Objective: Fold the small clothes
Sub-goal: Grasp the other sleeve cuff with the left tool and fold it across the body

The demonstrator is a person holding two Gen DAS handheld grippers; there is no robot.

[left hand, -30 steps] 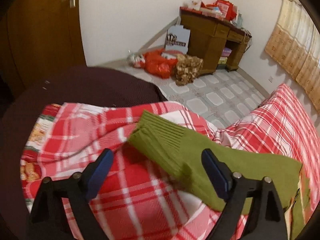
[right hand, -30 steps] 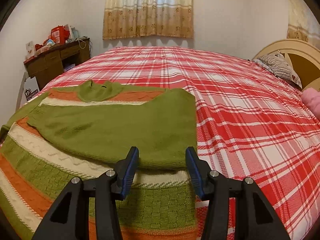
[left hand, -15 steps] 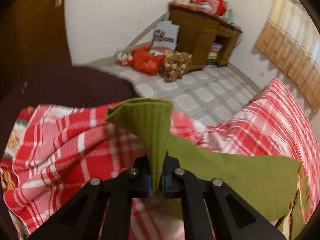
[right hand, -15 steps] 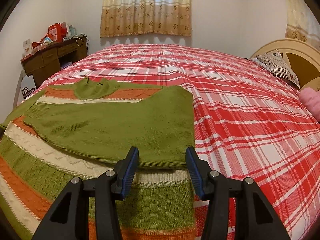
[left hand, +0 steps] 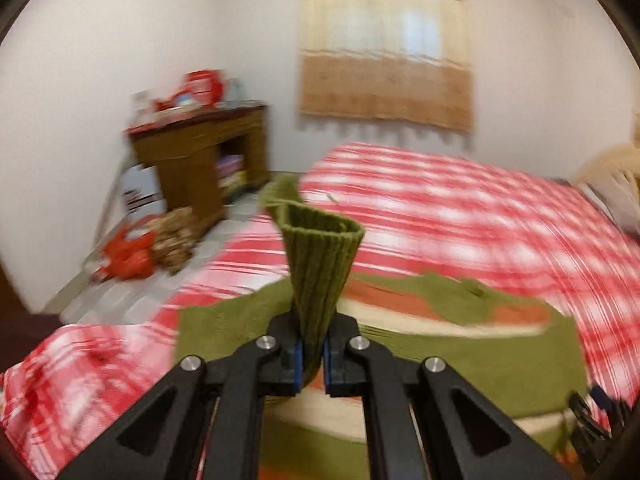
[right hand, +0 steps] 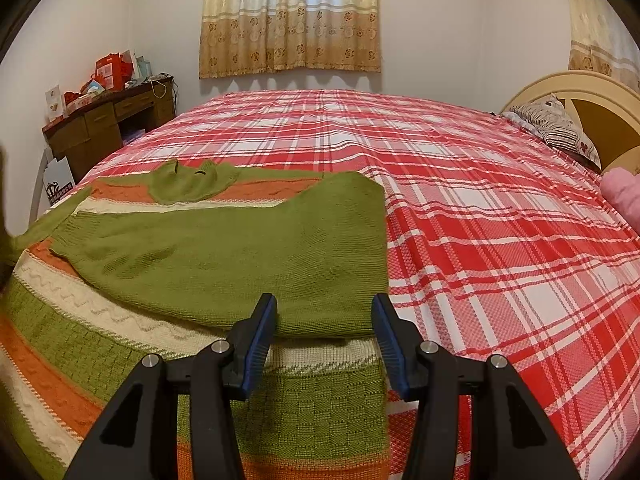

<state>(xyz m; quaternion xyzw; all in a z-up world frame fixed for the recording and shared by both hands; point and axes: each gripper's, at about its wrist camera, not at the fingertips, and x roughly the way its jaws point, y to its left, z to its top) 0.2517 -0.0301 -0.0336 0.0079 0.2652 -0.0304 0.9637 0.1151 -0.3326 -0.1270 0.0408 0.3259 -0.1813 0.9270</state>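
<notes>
The sweater [right hand: 224, 248] lies flat on the bed [right hand: 480, 208], filling the lower left of the right wrist view, collar [right hand: 188, 180] toward the upper left and hem toward the bottom edge. One sleeve is already laid across the body as a plain green band.

The left gripper [left hand: 311, 354] has its fingers clamped together on the other sleeve's cuff [left hand: 320, 264], which stands up out of them as a ribbed cone in the centre of the left wrist view. The sleeve trails from the cuff down to the body at lower centre.

From the pinched cuff the body lies ahead and toward the right of that frame, with the collar at right of centre. The sleeve's long axis would therefore need to swing rightward across the chest, probably landing over the folded sleeve.

The right gripper [right hand: 324, 340] hovers over the folded sleeve's near edge, fingers apart and holding nothing. The left is plainly the one placed for this fold.
</notes>
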